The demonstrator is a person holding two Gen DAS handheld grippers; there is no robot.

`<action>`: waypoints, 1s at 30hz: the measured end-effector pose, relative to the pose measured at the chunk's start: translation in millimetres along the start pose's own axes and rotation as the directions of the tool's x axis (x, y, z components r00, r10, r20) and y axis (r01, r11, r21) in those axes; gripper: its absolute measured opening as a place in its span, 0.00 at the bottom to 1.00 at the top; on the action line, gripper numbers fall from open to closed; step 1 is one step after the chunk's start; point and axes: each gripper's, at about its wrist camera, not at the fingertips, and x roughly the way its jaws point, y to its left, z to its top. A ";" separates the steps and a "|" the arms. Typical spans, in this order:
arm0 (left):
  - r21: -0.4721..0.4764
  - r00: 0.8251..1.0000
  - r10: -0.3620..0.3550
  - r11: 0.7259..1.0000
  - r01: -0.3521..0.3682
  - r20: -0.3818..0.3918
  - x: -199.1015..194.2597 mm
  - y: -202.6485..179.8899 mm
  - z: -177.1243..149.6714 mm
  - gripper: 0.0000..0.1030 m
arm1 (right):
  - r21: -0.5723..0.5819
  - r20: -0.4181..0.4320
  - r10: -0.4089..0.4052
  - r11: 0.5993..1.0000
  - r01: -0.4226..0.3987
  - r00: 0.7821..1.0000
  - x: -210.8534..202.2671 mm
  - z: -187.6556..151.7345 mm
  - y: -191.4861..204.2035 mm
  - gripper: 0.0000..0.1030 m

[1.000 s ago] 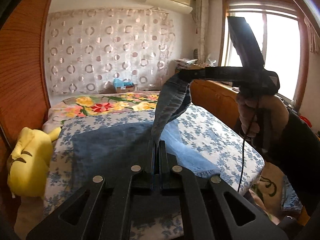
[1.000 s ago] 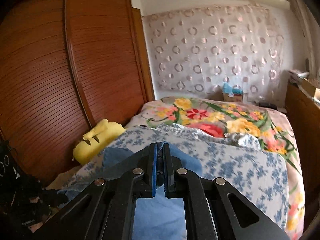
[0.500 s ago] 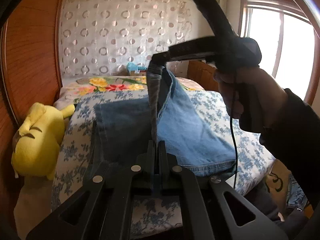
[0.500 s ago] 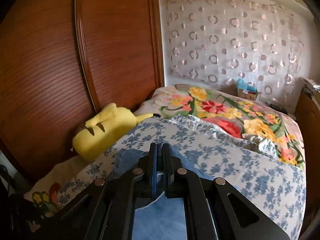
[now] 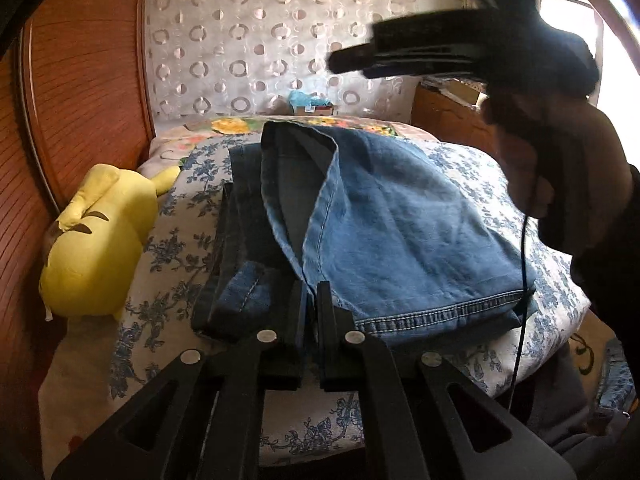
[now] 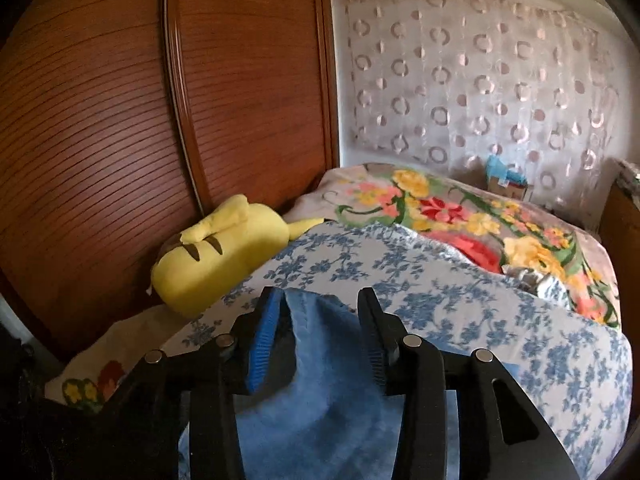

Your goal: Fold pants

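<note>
Blue jeans (image 5: 400, 232) lie folded over on the blue-flowered bedspread (image 5: 172, 248), lighter inside face up. My left gripper (image 5: 312, 292) is shut on the seam edge of the jeans near the bed's front edge. In the left wrist view a hand (image 5: 560, 168) holds my right gripper (image 5: 344, 62) above the far end of the jeans. In the right wrist view my right gripper (image 6: 319, 300) has its jaws opening. A loose fold of the jeans (image 6: 320, 392) sits between the blue pads (image 6: 262, 340), which do not press on it.
A yellow plush toy (image 5: 96, 240) lies at the bed's left edge against a wooden wardrobe (image 5: 80, 80). A bright floral blanket (image 6: 460, 216) covers the far end of the bed. A wooden cabinet (image 5: 448, 120) stands at the right, and a patterned curtain (image 6: 480, 80) hangs behind.
The lifted part of the jeans has come down flat onto the rest. My left gripper sank with its edge. My right gripper moved left, then opened and released the denim.
</note>
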 end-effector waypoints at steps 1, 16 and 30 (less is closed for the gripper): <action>-0.005 1.000 0.003 1.000 -0.002 0.003 -1.6 1.5 0.7 0.04 | 0.005 0.007 -0.005 1.000 0.005 1.000 -6.9 -1.7 -4.8 0.42; -0.013 0.999 -0.019 1.000 0.020 0.036 0.9 -2.8 10.5 0.38 | 0.022 -0.080 -0.086 0.996 0.088 0.993 -82.4 -74.0 -53.5 0.42; 0.012 1.000 0.023 1.000 -0.023 -0.010 25.9 -10.7 7.4 0.38 | 0.069 -0.139 -0.093 0.992 0.104 0.986 -112.1 -124.8 -42.6 0.49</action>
